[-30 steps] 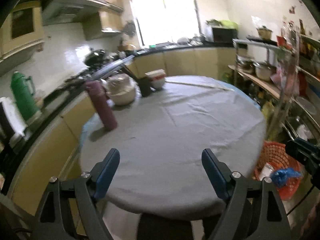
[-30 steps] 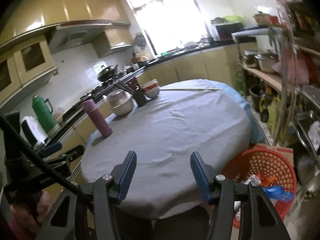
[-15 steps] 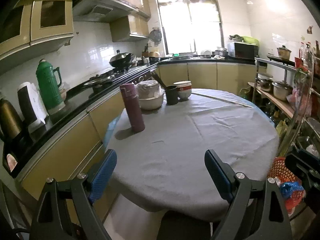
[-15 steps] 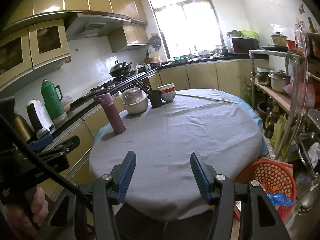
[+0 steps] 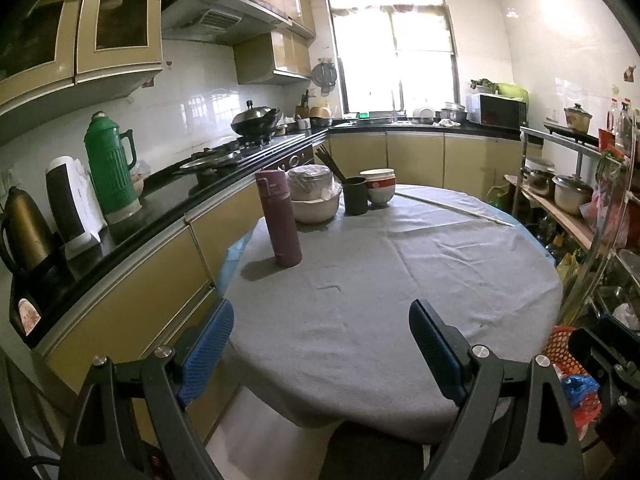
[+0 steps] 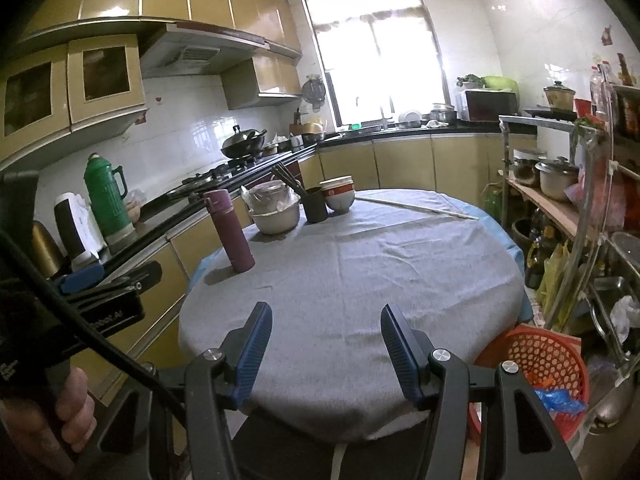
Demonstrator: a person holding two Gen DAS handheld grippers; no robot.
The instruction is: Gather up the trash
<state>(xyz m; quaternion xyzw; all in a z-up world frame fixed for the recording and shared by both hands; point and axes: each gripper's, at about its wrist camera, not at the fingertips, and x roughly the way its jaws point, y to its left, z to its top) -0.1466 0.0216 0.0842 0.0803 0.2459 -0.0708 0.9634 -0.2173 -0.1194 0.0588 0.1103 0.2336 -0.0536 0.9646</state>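
Note:
An orange mesh trash basket [image 6: 536, 356] stands on the floor right of the round table, with a blue plastic bag [image 6: 558, 398] and other scraps inside. It also shows in the left wrist view [image 5: 560, 344], partly hidden by the right gripper's body. My left gripper [image 5: 322, 350] is open and empty above the table's near edge. My right gripper [image 6: 326, 350] is open and empty, also above the near edge. I see no loose trash on the grey tablecloth [image 6: 360, 272].
On the table's far left stand a maroon flask [image 6: 232, 230], stacked bowls [image 6: 274, 210], a dark cup with chopsticks [image 6: 314, 204] and a red-white bowl [image 6: 339, 196]. A counter with kettles runs along the left. A metal shelf rack [image 6: 580, 208] stands right.
Both grippers have pulled back and lifted, so the table looks farther and more of the kitchen shows. Both stay open and empty.

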